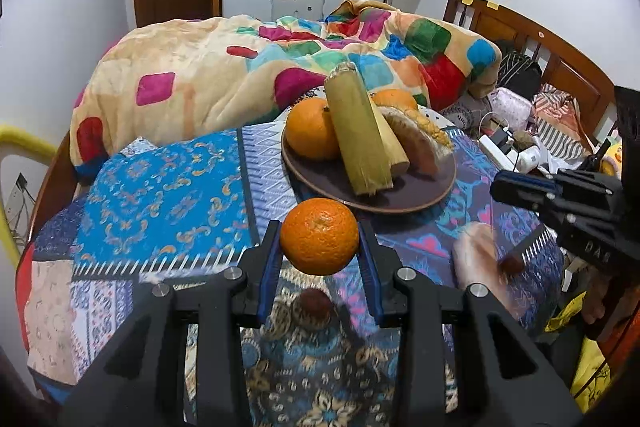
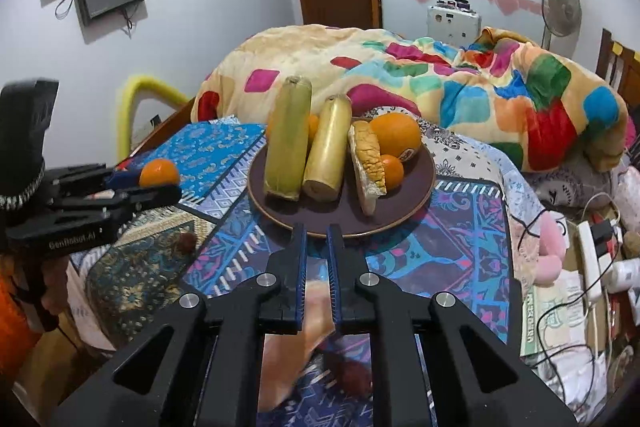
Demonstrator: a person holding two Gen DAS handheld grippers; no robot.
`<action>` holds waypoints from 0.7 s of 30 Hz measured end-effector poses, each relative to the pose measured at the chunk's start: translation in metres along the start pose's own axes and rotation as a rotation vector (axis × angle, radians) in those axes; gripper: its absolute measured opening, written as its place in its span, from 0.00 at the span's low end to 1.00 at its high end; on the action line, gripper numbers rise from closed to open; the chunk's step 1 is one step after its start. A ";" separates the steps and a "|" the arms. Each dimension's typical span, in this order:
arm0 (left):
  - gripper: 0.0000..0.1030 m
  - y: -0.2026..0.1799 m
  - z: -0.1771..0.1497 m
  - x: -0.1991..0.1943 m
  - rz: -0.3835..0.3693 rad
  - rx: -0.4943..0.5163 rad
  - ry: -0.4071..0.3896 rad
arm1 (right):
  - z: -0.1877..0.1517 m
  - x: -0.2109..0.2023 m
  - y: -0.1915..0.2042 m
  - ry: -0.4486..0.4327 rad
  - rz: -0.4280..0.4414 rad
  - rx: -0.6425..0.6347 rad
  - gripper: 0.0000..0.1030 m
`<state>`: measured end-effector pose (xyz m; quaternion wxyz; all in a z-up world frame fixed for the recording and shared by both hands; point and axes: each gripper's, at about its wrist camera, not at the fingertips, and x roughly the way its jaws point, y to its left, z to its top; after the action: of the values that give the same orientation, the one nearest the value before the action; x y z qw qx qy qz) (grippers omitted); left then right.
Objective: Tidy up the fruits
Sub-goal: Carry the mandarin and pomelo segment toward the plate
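My left gripper is shut on an orange mandarin and holds it above the patterned cloth, just in front of the brown plate. The plate carries two corn cobs, oranges and a wrapped bread piece. In the right wrist view the plate lies just ahead of my right gripper, whose jaws stand nearly closed with a narrow gap and nothing between them. The left gripper with the mandarin shows at the left. A small dark red fruit lies on the cloth under the left gripper; another lies right.
The cloth covers a bed with a colourful blanket heaped behind the plate. A pale blurred object lies below my right gripper. Power strip and cables clutter the right side. Wooden headboard stands at the far right.
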<state>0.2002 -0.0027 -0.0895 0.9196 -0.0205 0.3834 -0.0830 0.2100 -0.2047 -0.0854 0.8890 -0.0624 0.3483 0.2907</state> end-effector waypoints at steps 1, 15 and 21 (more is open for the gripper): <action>0.35 0.000 0.000 0.001 0.002 0.002 0.001 | 0.000 0.000 -0.003 0.006 0.007 0.002 0.09; 0.35 0.003 -0.025 -0.018 0.008 0.030 0.005 | -0.037 0.007 -0.001 0.154 0.018 0.037 0.56; 0.35 0.005 -0.036 -0.030 0.003 0.032 -0.003 | -0.042 0.018 -0.001 0.193 0.046 0.087 0.67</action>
<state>0.1550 0.0079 -0.0944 0.9205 -0.0053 0.3808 -0.0877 0.1970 -0.2105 -0.1286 0.8462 -0.0437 0.4461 0.2882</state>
